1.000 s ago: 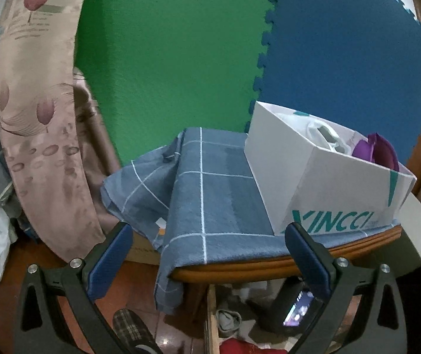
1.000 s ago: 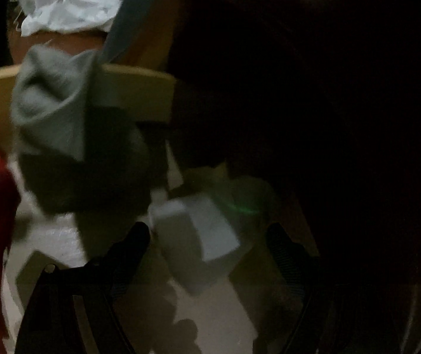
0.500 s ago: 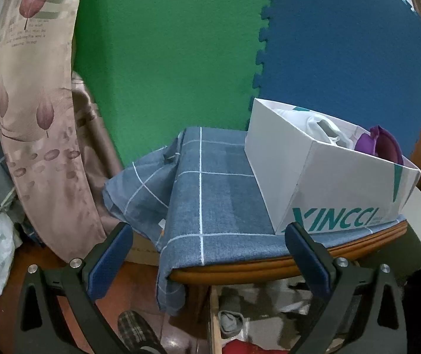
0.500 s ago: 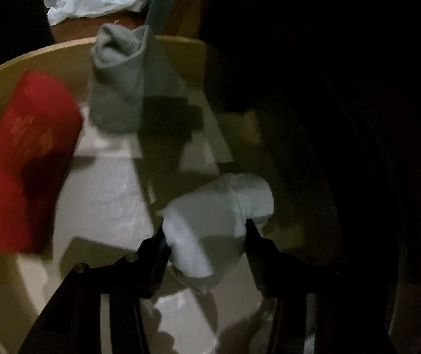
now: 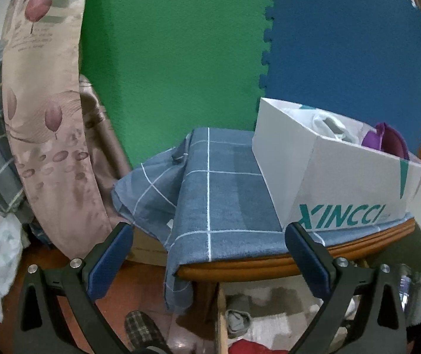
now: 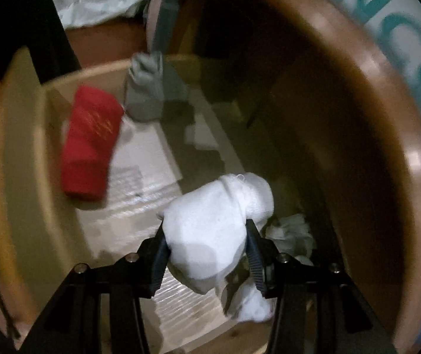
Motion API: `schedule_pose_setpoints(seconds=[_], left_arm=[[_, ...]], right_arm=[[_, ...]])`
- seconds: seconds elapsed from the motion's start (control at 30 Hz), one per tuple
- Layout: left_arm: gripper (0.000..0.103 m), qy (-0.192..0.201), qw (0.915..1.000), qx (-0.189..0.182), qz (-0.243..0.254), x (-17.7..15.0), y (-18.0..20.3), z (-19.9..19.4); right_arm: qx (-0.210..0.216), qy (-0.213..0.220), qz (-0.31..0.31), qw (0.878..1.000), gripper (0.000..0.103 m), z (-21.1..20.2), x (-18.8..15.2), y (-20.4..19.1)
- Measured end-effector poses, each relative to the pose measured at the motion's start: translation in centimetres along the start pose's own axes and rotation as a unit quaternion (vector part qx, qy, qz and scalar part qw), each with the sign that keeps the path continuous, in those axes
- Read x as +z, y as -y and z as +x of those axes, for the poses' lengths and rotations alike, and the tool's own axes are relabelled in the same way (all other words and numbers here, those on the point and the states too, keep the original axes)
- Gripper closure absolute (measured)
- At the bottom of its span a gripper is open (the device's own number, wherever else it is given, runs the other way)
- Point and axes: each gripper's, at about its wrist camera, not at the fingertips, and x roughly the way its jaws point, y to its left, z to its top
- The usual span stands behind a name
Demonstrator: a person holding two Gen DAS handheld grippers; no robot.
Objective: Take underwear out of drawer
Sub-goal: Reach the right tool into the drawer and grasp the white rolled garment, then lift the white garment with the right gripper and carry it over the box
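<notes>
Extraction is the step in hand: the right claw (image 6: 207,246) is clenched on a rolled white underwear bundle (image 6: 215,230), low in the middle of the right wrist view, above the drawer (image 6: 21,159) floor. A red roll (image 6: 89,143) and a grey roll (image 6: 147,91) lie at upper left. The left claw (image 5: 209,255) hangs released before the worktop (image 5: 269,264). Next, I judge, the bundle must clear the worktop's edge overhead, perhaps toward the white box (image 5: 343,183).

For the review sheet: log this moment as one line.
right gripper: shut on white bundle | left gripper: open | drawer: red roll, grey roll
</notes>
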Motion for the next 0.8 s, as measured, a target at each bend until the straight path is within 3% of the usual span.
schedule_pose_setpoints(seconds=[0.23, 0.57, 0.8], left_arm=[[0.001, 0.0, 0.9992, 0.007, -0.039, 0.3, -1.3, 0.4], [0.001, 0.005, 0.9996, 0.018, -0.023, 0.0, -0.8, 0.4], [0.001, 0.008, 0.9996, 0.019, -0.019, -0.1, -0.7, 0.0]], right_arm=[[-0.034, 0.03, 0.054, 0.998, 0.055, -6.1, 1.5, 0.2], [-0.092, 0.072, 0.149, 0.982, 0.055, -15.8, 3.7, 1.9], [-0.121, 0.079, 0.182, 0.973, 0.055, -19.1, 4.2, 4.1]])
